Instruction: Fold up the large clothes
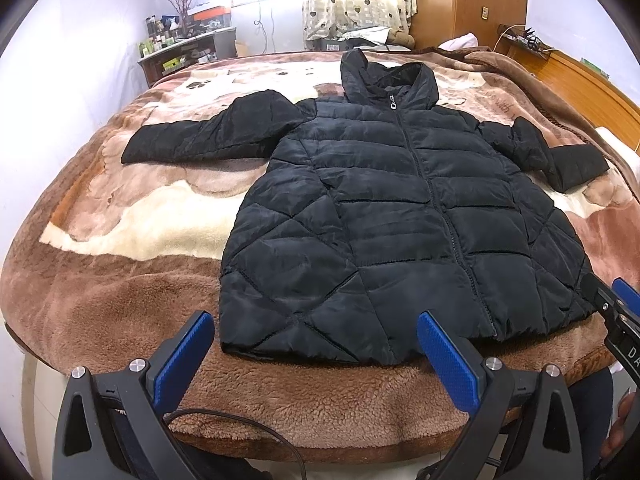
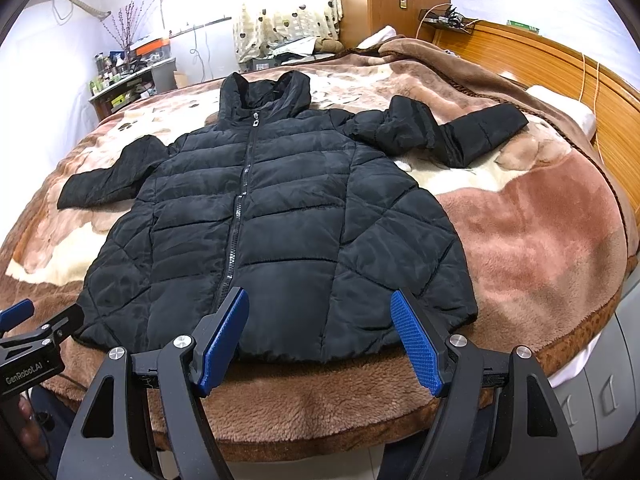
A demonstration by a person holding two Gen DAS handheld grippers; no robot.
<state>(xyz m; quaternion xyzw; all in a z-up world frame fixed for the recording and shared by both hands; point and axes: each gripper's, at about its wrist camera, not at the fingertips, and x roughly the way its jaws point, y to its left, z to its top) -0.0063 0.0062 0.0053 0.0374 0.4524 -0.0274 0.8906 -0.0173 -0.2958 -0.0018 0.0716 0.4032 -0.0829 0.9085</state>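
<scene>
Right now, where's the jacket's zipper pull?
At the collar, top of the closed zip: the zipper pull sits just below the hood, far from both grippers, centre-top in both wrist views.

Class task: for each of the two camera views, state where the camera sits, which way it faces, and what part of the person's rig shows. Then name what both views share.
Left wrist: on the left gripper, at the bed's near edge, facing the black jacket; the right gripper shows at right.
Right wrist: on the right gripper, facing the jacket's hem; the left gripper shows at left.
Shared: jacket, brown blanket, curtain, both grippers open.
</scene>
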